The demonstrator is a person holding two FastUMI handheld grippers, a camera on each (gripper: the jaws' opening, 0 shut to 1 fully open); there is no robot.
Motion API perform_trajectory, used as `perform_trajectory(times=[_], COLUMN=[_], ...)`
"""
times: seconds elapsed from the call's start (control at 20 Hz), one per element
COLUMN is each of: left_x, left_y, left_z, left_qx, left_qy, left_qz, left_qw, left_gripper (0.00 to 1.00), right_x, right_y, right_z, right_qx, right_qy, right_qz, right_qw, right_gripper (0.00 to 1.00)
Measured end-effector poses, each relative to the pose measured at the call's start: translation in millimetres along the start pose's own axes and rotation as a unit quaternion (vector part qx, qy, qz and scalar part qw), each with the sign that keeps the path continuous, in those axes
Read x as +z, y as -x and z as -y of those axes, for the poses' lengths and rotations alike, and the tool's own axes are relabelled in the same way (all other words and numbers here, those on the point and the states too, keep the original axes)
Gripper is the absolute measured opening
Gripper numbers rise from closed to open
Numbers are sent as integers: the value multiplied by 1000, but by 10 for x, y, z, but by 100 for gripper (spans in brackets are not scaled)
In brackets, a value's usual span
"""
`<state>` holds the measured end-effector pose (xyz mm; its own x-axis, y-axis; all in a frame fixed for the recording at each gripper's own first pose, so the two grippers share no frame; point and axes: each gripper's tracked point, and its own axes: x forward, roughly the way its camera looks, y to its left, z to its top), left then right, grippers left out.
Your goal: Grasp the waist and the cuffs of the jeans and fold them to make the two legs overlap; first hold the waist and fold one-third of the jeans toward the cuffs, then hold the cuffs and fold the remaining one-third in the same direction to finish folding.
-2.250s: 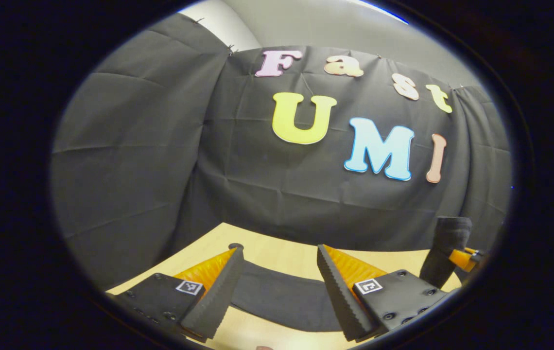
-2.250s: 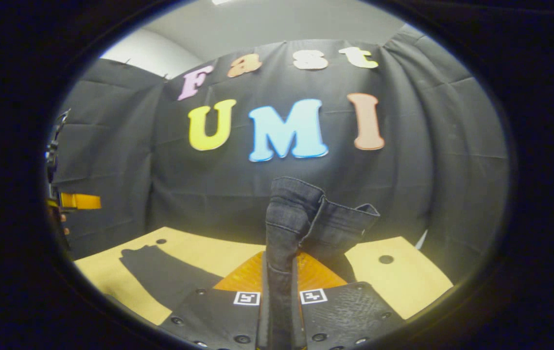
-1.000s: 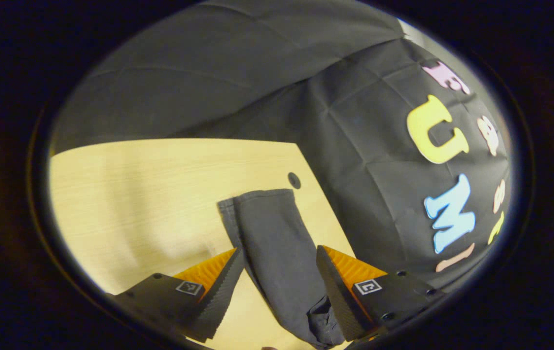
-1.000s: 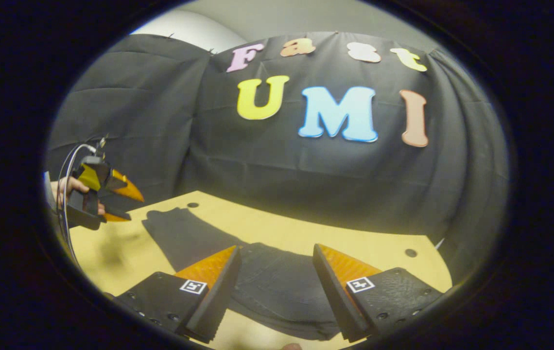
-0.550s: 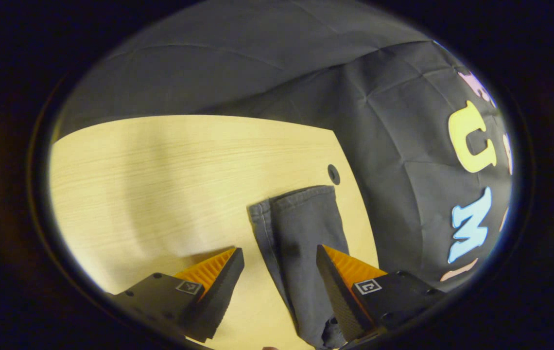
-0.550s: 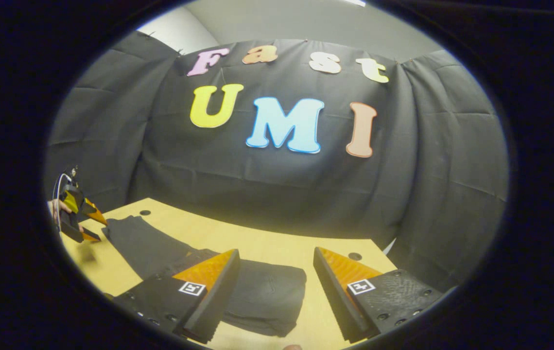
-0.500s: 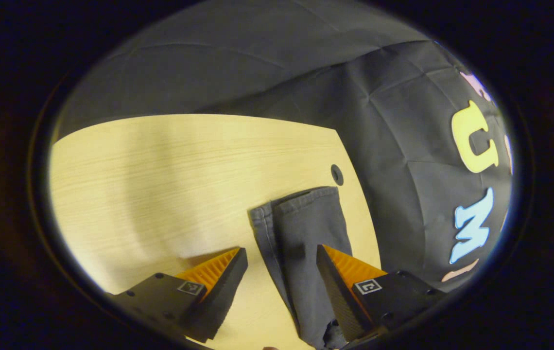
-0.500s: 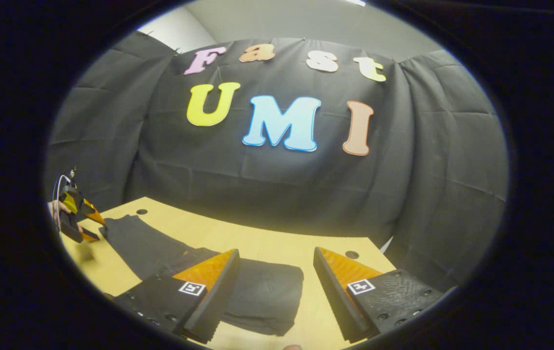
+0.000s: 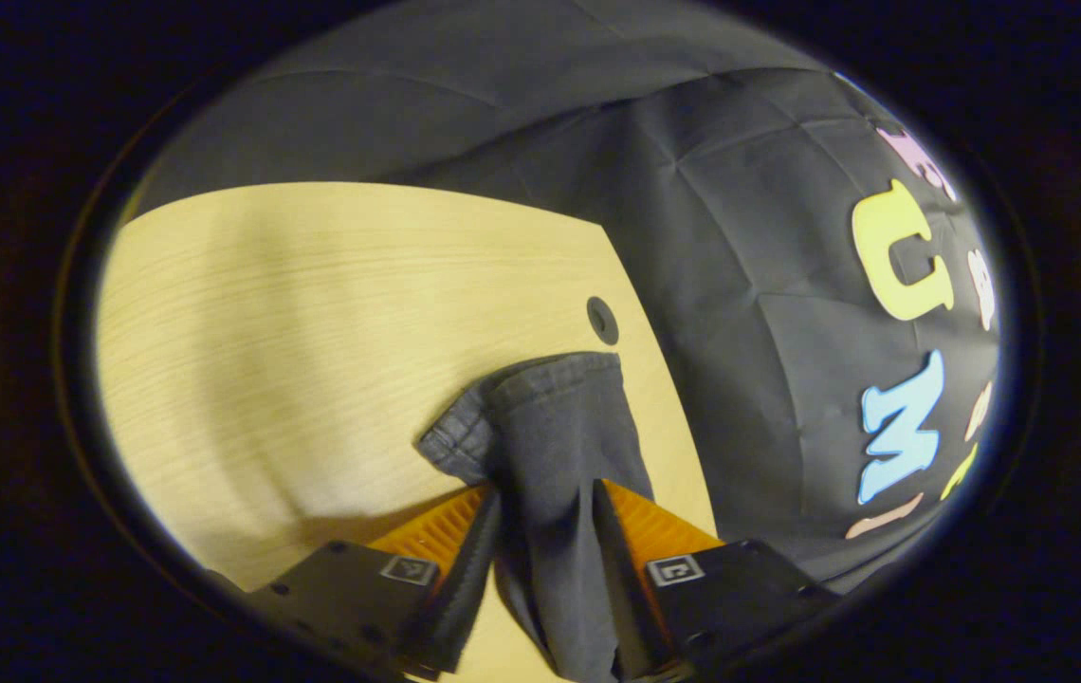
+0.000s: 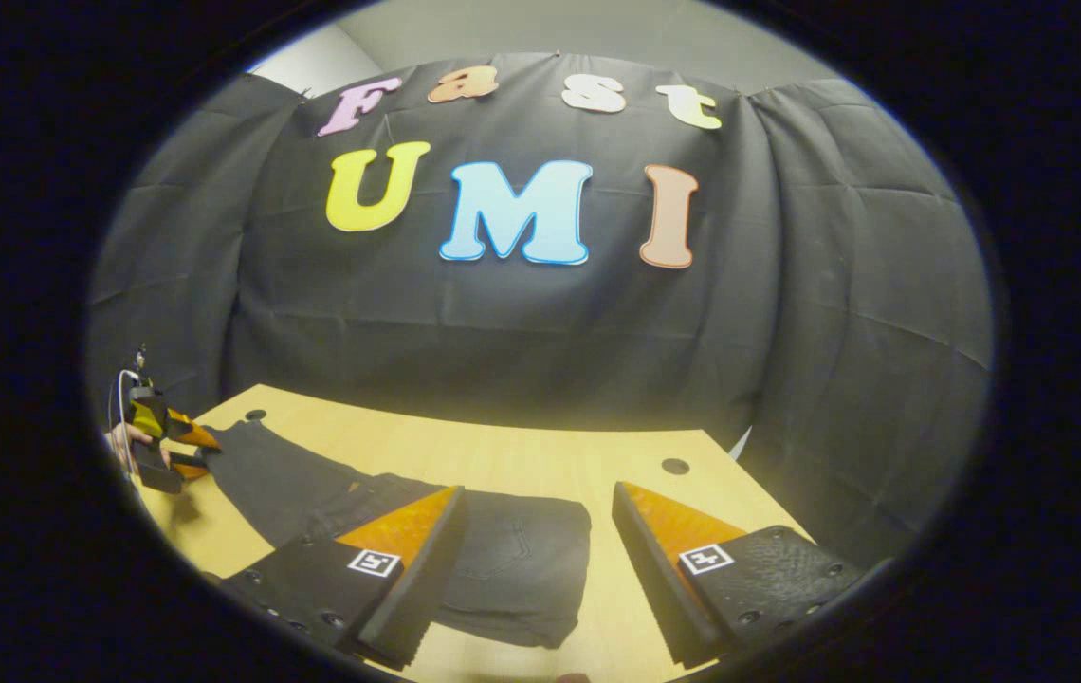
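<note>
Left gripper view: the left gripper (image 9: 545, 531) has its two fingers drawn in on the cuffs (image 9: 540, 398) of the dark jeans (image 9: 559, 474), the cloth bunched up between them and pressed from both sides. The hemmed ends of the two legs lie one on the other just past the fingertips, flat on the light wooden table (image 9: 294, 313). They reach toward the table's far edge, where a small round hole (image 9: 602, 320) sits just beyond the hem. Behind that edge hangs the black cloth wall (image 9: 711, 237).

In the right gripper view, the right gripper (image 10: 536, 541) stands wide open with nothing between its fingers. It hovers above the folded waist part of the jeans (image 10: 503, 560), which lies as a doubled layer near the table's (image 10: 522, 455) near edge. From that fold the legs run flat toward the left corner of the table. There the left gripper (image 10: 194, 451), held in a hand (image 10: 128, 441), grips the cuffs (image 10: 218, 451) at their end, close to another hole in the tabletop. A second hole (image 10: 675, 466) lies near the table's far right corner, in front of the cloth wall (image 10: 787, 332).
</note>
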<state>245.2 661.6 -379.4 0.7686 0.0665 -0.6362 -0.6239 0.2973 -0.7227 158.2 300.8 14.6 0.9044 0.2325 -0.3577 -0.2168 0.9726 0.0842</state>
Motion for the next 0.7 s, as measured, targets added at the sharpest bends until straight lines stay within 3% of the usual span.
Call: perform_trajectory(times=[0.15, 0.2, 0.3, 0.35, 0.5, 0.7], left_x=[-31, -1, 13, 46, 91, 2], left_y=[-96, -85, -28, -20, 207, 642], left_z=[29, 26, 29, 84, 409, 1106], left_qx=[-16, -20, -27, -40, -90, -134], left_qy=[-3, -2, 17, 28, 44, -24], left_qz=[-8, -11, -7, -5, 5, 25], left_qw=[1000, 1000, 999, 999, 995, 990], left_gripper=[35, 28, 27, 12, 12, 12], right_x=[1, -15, -25, -23, 17, 148], right_y=[10, 36, 57, 69, 128, 264], right_z=[14, 15, -2, -10, 26, 112], right_qx=[-7, -7, -4, -4, -5, 1], right_qy=[-2, -3, -4, -3, -2, -1], right_qz=[-5, -6, -8, -9, -4, 18], right_qw=[1000, 1000, 1000, 1000, 1000, 1000], right_gripper=[90, 92, 92, 90, 90, 90])
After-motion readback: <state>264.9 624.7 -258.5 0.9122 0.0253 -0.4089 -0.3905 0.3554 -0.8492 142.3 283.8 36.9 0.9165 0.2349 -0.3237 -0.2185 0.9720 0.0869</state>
